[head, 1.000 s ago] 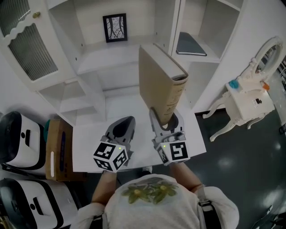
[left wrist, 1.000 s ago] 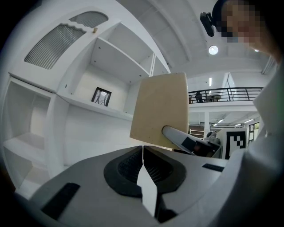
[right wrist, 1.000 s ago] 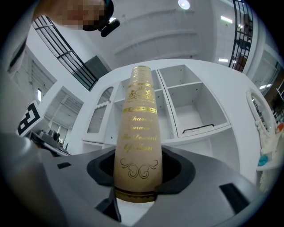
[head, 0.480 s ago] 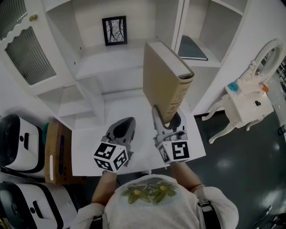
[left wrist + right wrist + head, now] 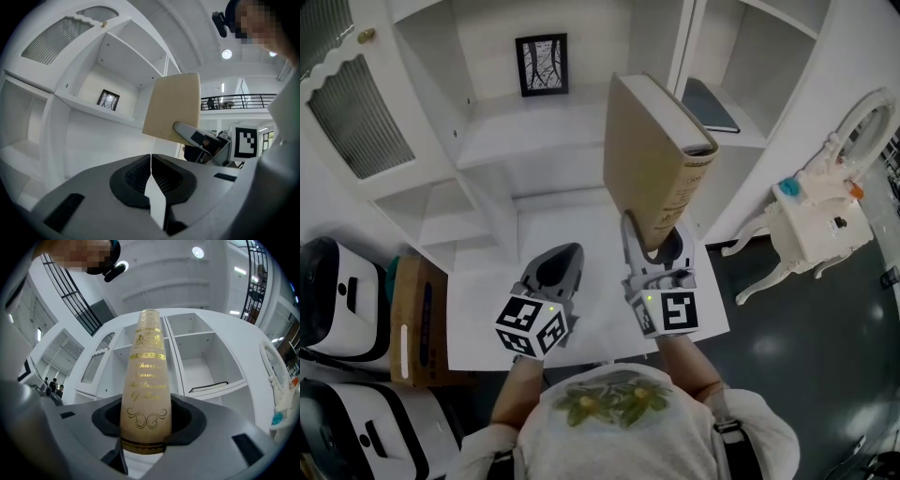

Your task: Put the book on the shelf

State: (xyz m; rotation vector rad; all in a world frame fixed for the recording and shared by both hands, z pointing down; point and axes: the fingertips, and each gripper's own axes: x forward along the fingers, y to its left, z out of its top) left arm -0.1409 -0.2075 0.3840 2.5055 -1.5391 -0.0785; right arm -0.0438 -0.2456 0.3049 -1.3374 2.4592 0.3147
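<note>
Book: upright, lower end pinched in R hand-held gripper, held in front of shelf.
Spine txt: gilt script, approx "Charles Darwin"; rest too blurry.
L hand-held gripper: jaws pressed together, empty.

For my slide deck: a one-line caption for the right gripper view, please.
Right hand-held gripper clamps a tan, gold-lettered book upright before the white shelf unit.

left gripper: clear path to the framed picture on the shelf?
Probably yes: the left gripper, shut and empty, faces the framed picture with nothing between; the book stands off to the right.
</note>
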